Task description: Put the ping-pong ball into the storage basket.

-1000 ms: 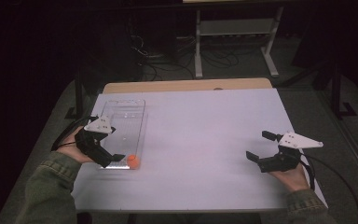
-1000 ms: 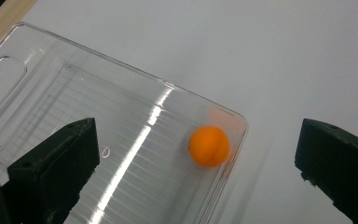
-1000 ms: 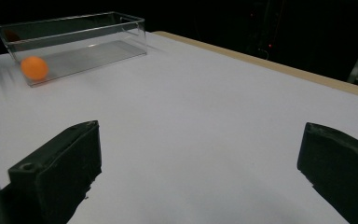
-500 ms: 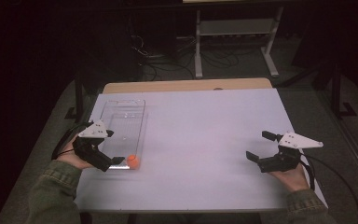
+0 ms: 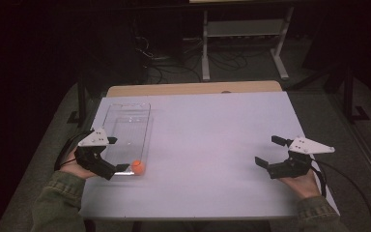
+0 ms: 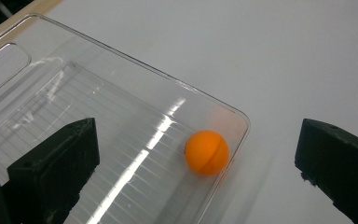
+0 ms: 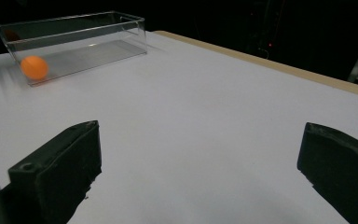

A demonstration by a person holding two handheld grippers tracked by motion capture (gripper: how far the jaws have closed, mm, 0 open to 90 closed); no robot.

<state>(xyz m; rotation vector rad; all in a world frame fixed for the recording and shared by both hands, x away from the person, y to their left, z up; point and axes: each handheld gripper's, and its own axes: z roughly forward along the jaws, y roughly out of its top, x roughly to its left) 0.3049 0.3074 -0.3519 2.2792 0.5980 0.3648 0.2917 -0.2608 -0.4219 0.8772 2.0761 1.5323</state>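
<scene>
Left gripper view is showing me the small orange plastic ball (image 6: 207, 152) sitting in the near corner of the clear rectangular plastic bin (image 6: 121, 140), touching or almost touching its end wall, with my left gripper (image 6: 196, 186) spread wide around it: one jaw is hanging over the ribbed floor of the bin, the other outside the wall over the white table (image 6: 307, 56). I am holding nothing in it. From the high view, my left gripper (image 5: 112, 163) is hovering at the bin's near end (image 5: 125, 140), the ball (image 5: 138, 167) just beside its tips, while my right gripper (image 5: 275, 155) is resting released and empty, well apart on the far side of the table (image 5: 212, 135). As I judge it, I am lining up to pick the ball, and to do that well I am needing both jaws inside the bin, so I am thinking of shifting the outer jaw over the wall, lowering straight down, and closing across the ball's middle gently, since it could roll or squirt out along the smooth floor. I cannot tell whether the ball is fully at rest.
</scene>
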